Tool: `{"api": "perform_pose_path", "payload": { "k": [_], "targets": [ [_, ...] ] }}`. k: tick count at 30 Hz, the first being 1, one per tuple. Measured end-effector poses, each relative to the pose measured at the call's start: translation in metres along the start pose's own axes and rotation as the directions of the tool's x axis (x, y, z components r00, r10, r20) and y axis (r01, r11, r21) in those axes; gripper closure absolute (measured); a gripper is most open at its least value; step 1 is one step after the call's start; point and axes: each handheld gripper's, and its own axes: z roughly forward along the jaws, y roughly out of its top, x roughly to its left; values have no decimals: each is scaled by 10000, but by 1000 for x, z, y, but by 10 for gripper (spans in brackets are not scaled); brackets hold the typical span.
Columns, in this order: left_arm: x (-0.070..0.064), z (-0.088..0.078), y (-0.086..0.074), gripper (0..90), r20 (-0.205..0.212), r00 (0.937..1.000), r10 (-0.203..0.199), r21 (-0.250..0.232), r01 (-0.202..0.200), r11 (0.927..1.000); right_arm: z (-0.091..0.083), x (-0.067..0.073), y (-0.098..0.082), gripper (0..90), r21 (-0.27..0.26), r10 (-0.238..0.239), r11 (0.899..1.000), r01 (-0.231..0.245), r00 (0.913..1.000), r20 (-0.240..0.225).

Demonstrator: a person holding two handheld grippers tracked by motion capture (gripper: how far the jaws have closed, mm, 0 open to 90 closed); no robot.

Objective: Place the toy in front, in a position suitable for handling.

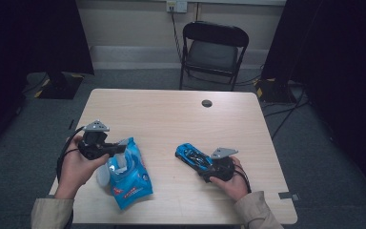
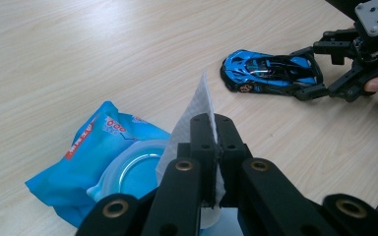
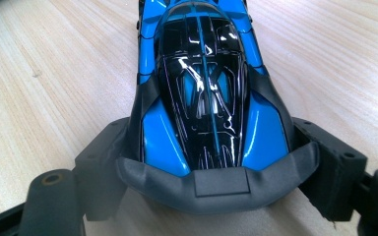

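Observation:
A blue pack of wet wipes (image 1: 131, 179) lies at the table's front left with its round lid (image 2: 128, 172) flipped open. My left gripper (image 1: 122, 147) is just above it, shut on a white wipe (image 2: 197, 105) that stands up from the pack's opening between the black jaws. A blue and black toy car (image 1: 190, 155) sits on the table at the front right. My right gripper (image 1: 208, 167) grips its rear end, one jaw on each side. In the right gripper view the toy car (image 3: 202, 88) points away from the right gripper (image 3: 216, 164), and the pads press its flanks.
The wooden table (image 1: 171, 114) has a round cable hole (image 1: 207, 103) near its far edge. A black folding chair (image 1: 213, 47) stands behind it. Cables run over the grey floor at the right, and dark curtains hang at both sides.

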Motion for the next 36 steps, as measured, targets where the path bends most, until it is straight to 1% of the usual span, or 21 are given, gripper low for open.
{"api": "perform_pose_path", "payload": {
  "k": [2, 4, 11, 16, 18, 20, 26, 28, 31, 35, 36],
  "targets": [
    [0, -1, 2, 891, -21, 9999, 121, 95, -121, 9999, 0, 0, 0, 225, -1, 0, 10000, 0, 10000, 0],
    [0, -2, 4, 892, -41, 9999, 144, 137, -144, 9998, 0, 0, 0, 225, 0, -1, 10000, 1, 10000, 0],
    [-1, -4, 8, 892, -8, 10000, 37, 73, -37, 10000, 0, 0, 0, 225, 0, 0, 10000, 0, 10000, 1],
    [-2, -6, 13, 893, -62, 10000, 55, 41, -55, 10000, 0, 0, 0, 225, 0, 2, 10000, -2, 10000, -2],
    [-2, -7, 15, 893, -56, 9999, 159, 80, -159, 9998, 0, 0, 0, 224, 0, 1, 10000, -1, 10000, -2],
    [-2, -7, 16, 893, -48, 9998, 178, 105, -178, 9998, 0, 0, 0, 225, 0, 4, 10000, -4, 10000, -4],
    [-4, -9, 20, 893, -90, 9999, 111, 114, -110, 9999, 0, 0, 0, 225, -9, 23, 10000, -23, 10000, -1],
    [-3, -10, 21, 893, -86, 9998, 153, 130, -151, 9998, 0, 0, 0, 225, -19, 5, 10000, -5, 10000, 4],
    [-4, -12, 23, 893, -112, 9999, 123, 49, -122, 9999, 0, 0, 0, 225, -17, 5, 10000, -5, 10000, 4],
    [-4, -20, 31, 893, -33, 10000, 87, -307, -88, 9995, 0, 0, 0, 225, -18, 5, 10000, -5, 10000, 5],
    [-5, -24, 35, 893, -25, 10000, 80, -463, -82, 9989, 0, 0, 0, 225, -18, 7, 10000, -7, 10000, 9]
  ]
}}
